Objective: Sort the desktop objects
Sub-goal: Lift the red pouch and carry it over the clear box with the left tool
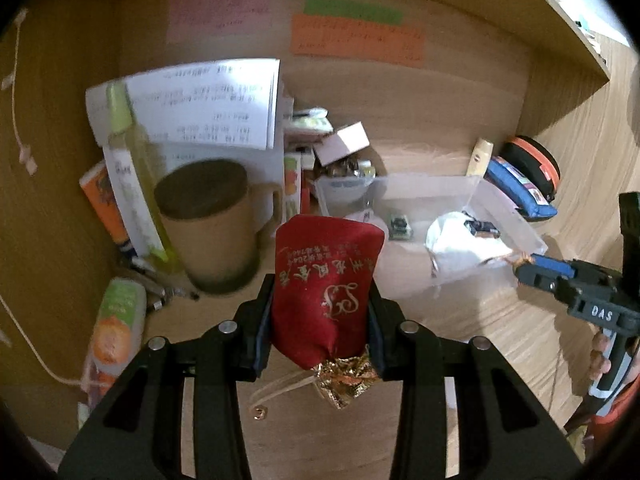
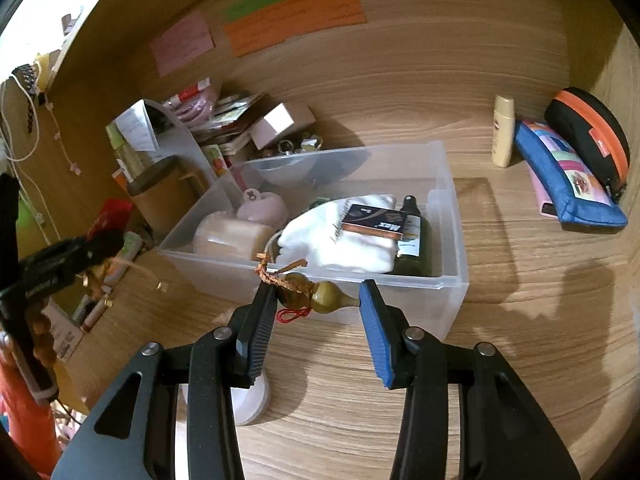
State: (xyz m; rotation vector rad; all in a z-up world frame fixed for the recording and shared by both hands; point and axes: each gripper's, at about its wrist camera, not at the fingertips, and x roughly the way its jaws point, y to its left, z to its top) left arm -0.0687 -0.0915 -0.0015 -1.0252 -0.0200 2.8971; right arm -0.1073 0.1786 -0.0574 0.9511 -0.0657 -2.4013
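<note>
Your left gripper has its jaws closed snugly on a red drawstring pouch with gold lettering, pinching it on both flat sides; the pouch stands upright between the jaws, its gold foil tail and cord hanging below, lifted clear of the counter. Beyond it, toward the back left corner of the counter, a brown lidded mug stands just beside a tall green bottle and a lean of papers. Your right gripper has its jaws wide apart, and a small gourd charm with a braided orange cord lies across the gap between them; its dark end rests against the left jaw, while its pointed tip sits just short of the blue-padded right jaw, and you cannot tell whether the jaw touches it. The charm hangs just in front of the near wall of the clear plastic bin, which sits mid-counter and holds a white cloth, a small dark box on top of it, a dark bottle, and a tan block. A blue pencil case and a black-and-orange case lie at the back right corner.
</note>
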